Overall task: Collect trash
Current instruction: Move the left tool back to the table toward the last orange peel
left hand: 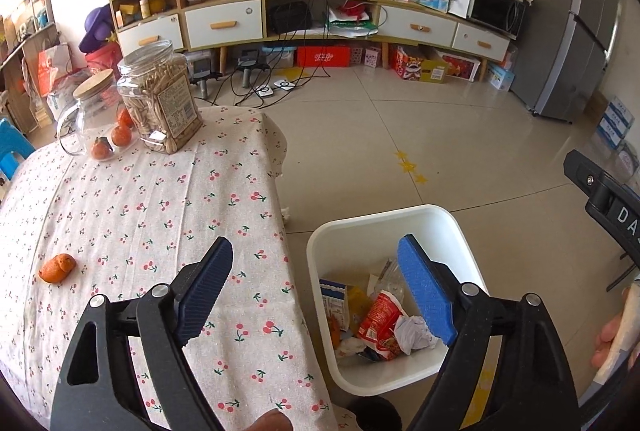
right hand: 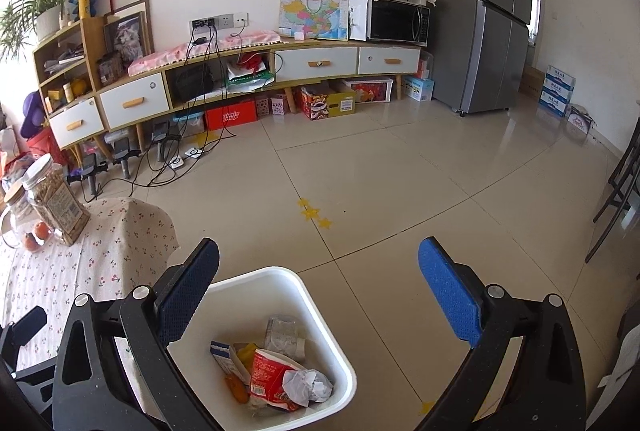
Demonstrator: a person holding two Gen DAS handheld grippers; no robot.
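A white trash bin (left hand: 460,231) stands on the floor beside the table; it holds a red wrapper (left hand: 380,319), a crumpled white paper (left hand: 412,331), a small blue-white carton and orange peel. An orange peel (left hand: 58,268) lies on the cherry-print tablecloth (left hand: 160,215) at the left. My left gripper (left hand: 320,295) is open and empty, over the table edge and the bin. My right gripper (right hand: 320,295) is open and empty above the bin (right hand: 320,311), where the red wrapper (right hand: 268,375) and white paper (right hand: 308,385) show.
A jar of sticks (left hand: 162,99) and a glass jug (left hand: 90,119) with small oranges stand at the table's far corner. A TV cabinet (right hand: 224,87), cables on the tiled floor, a fridge (right hand: 480,15) and chair legs (right hand: 616,199) lie beyond.
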